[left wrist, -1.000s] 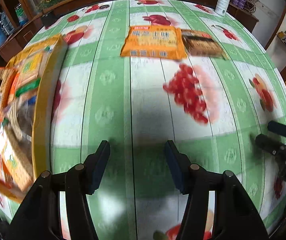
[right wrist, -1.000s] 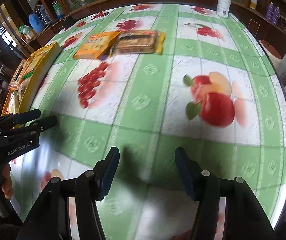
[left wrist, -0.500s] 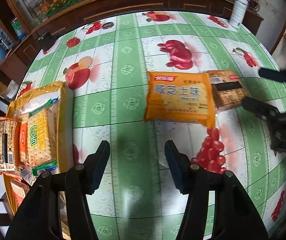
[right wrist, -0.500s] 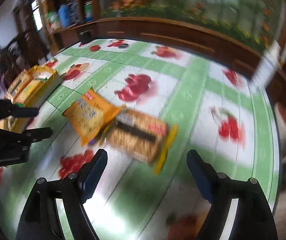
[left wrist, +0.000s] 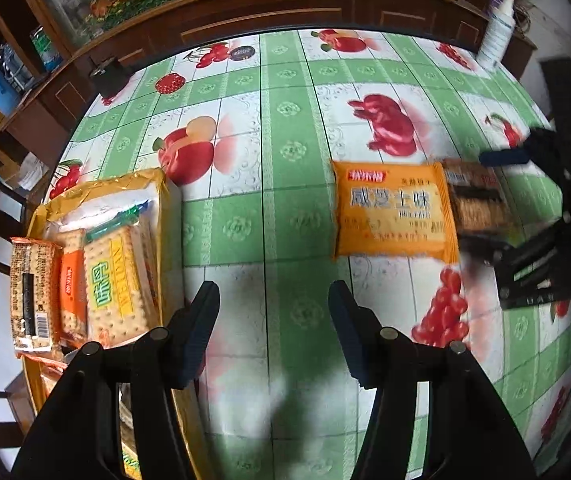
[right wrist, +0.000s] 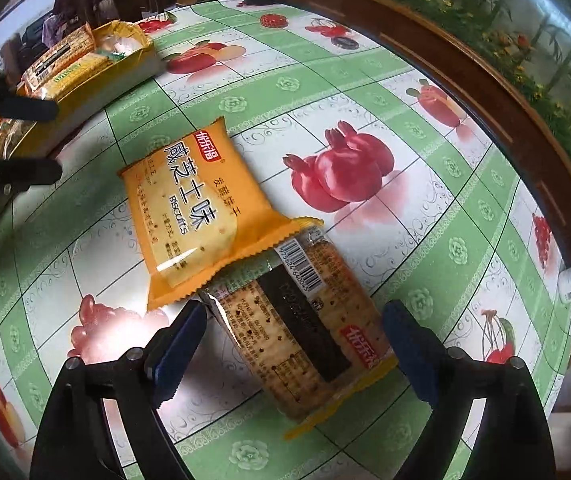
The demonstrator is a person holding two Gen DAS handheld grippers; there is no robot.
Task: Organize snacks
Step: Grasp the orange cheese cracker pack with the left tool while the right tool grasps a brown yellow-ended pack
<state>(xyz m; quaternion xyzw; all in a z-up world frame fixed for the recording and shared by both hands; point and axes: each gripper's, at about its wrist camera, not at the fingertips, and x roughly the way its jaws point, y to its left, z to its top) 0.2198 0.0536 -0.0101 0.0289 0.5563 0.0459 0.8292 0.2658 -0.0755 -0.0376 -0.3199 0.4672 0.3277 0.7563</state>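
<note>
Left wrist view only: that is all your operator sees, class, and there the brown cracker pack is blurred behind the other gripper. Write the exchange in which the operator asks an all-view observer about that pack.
Operator: Is the right gripper around the brown pack?
Observer: Yes. In the right wrist view the right gripper is open, with one of its fingers on each side of the brown cracker pack, not closed on it.
Operator: Is that pack clear of the orange one?
Observer: No. The crimped edge of the orange biscuit pack meets the brown pack's far end and seems to overlap it.
</note>
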